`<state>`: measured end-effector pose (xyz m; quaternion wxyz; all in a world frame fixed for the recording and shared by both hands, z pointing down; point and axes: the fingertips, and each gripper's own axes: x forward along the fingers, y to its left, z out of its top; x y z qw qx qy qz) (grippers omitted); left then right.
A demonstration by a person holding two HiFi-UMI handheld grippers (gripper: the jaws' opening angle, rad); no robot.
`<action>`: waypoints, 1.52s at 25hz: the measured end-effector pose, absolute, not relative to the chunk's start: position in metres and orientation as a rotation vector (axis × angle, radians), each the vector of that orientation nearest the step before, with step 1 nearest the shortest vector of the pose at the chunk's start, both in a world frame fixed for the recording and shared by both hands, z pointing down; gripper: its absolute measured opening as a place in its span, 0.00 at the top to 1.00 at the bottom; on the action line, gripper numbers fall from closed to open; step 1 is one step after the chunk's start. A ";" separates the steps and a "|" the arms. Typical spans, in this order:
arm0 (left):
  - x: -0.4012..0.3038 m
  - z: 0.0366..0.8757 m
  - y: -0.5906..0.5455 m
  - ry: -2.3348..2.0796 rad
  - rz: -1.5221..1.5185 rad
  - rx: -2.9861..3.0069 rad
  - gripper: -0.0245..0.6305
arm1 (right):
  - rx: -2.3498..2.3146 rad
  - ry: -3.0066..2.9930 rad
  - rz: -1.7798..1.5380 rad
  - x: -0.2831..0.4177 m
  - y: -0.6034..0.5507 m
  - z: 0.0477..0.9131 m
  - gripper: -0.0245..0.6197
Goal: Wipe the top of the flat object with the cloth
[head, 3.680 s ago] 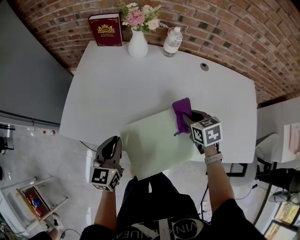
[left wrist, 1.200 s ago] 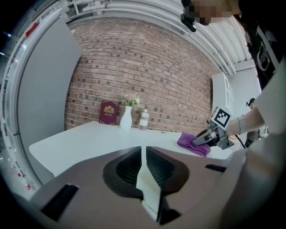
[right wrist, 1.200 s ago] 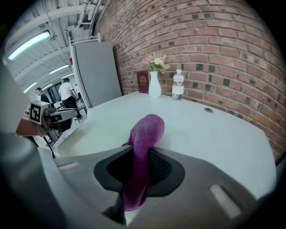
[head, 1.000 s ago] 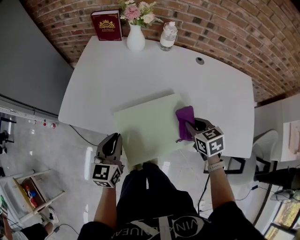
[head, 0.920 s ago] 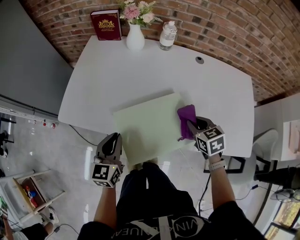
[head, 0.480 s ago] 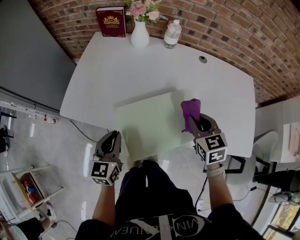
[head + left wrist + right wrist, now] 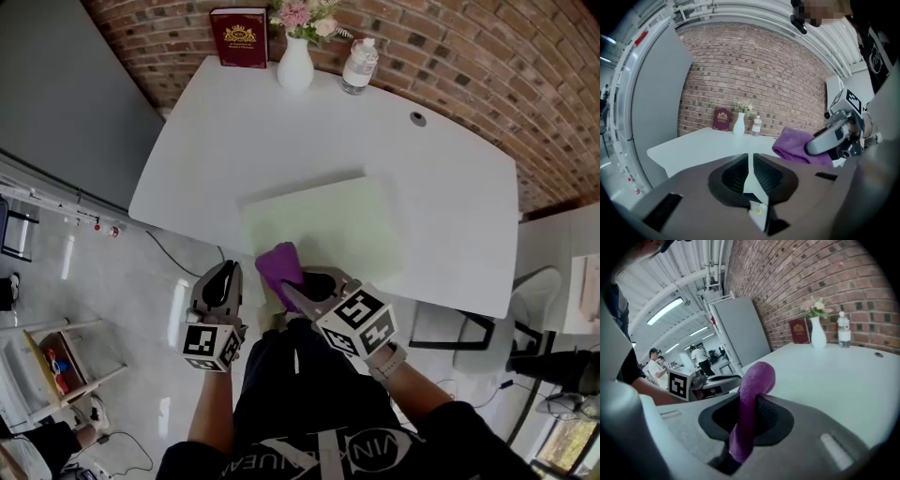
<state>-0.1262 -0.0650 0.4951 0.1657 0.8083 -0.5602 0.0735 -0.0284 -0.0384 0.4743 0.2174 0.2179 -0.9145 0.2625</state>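
Observation:
A pale green flat board (image 7: 323, 230) lies on the white table (image 7: 234, 141), close to its near edge. My right gripper (image 7: 293, 287) is shut on a purple cloth (image 7: 280, 265) over the board's near left corner. In the right gripper view the cloth (image 7: 752, 390) stands up between the jaws. My left gripper (image 7: 228, 274) is shut and empty, just left of the cloth and off the table's near edge. In the left gripper view its closed jaws (image 7: 749, 161) point at the table, with the cloth (image 7: 797, 146) to the right.
A red book (image 7: 239, 37), a white vase of flowers (image 7: 295, 66) and a clear bottle (image 7: 359, 66) stand along the table's far edge by the brick wall. A cable hole (image 7: 418, 118) is at the far right. People (image 7: 656, 366) stand in the background.
My right gripper has swung the cloth from the board's right edge across to its near left corner, close to the left gripper. The left gripper stays shut below the table edge.

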 end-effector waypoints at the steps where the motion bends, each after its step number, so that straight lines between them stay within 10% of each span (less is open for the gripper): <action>1: -0.129 0.497 -0.061 -1.607 0.210 2.289 0.91 | 0.553 -2.526 0.737 -0.041 -0.030 0.480 0.85; 38: -0.061 0.497 -0.045 -1.570 0.221 2.353 0.91 | 1.181 -2.215 0.602 0.233 -0.070 0.535 0.85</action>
